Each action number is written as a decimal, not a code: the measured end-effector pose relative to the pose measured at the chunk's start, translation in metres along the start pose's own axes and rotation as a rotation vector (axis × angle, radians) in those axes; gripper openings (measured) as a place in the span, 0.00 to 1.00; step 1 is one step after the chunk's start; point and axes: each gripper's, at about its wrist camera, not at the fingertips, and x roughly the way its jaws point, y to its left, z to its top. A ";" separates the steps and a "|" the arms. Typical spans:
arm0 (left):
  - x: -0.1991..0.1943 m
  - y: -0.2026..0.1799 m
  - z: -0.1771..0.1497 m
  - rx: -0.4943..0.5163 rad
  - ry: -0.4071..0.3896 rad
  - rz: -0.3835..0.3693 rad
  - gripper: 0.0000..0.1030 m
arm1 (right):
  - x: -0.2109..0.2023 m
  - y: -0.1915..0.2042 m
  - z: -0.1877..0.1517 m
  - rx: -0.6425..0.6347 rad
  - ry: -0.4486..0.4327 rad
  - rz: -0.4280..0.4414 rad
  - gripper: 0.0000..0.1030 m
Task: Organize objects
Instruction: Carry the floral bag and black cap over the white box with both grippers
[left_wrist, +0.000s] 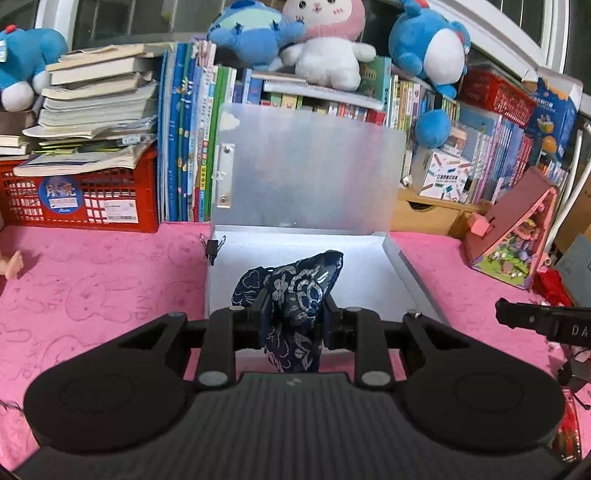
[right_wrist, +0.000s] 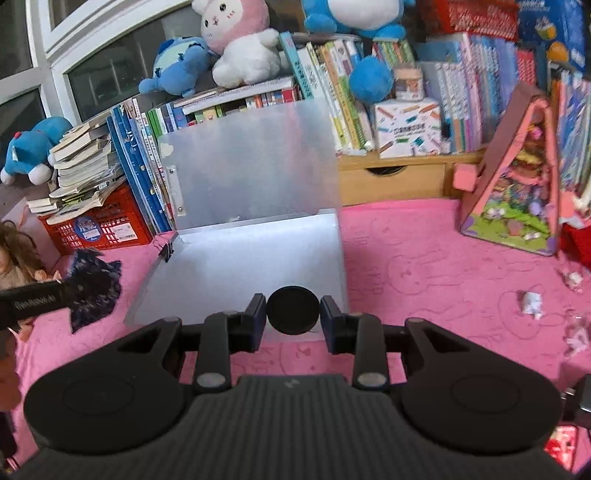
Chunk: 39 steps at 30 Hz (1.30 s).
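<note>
My left gripper (left_wrist: 293, 314) is shut on a dark blue floral cloth pouch (left_wrist: 295, 291) and holds it above the near edge of an open translucent plastic box (left_wrist: 369, 266) whose lid stands upright. My right gripper (right_wrist: 293, 314) is shut on a round black disc (right_wrist: 292, 310), held over the near right corner of the same box (right_wrist: 240, 266). In the right wrist view the left gripper (right_wrist: 55, 291) and pouch (right_wrist: 92, 291) appear at the left, just beside the box. A black binder clip (left_wrist: 213, 249) is on the box's left rim.
The box lies on a pink blanket (left_wrist: 92, 288). Behind it stand books, a red crate (left_wrist: 77, 199), plush toys (left_wrist: 325, 48) and a wooden drawer unit (right_wrist: 391, 181). A pink triangular toy house (right_wrist: 517, 192) stands right. Crumpled paper bits (right_wrist: 532, 302) lie at right. A doll (right_wrist: 14, 266) is at left.
</note>
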 end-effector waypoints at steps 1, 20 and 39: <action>0.007 -0.001 0.001 0.003 0.005 0.003 0.30 | 0.007 -0.001 0.003 0.011 0.012 0.010 0.35; 0.122 -0.008 -0.014 0.024 0.108 0.091 0.30 | 0.121 0.003 0.006 0.064 0.120 0.006 0.35; 0.138 -0.016 -0.021 0.111 0.105 0.134 0.35 | 0.152 0.002 -0.013 0.027 0.164 -0.028 0.43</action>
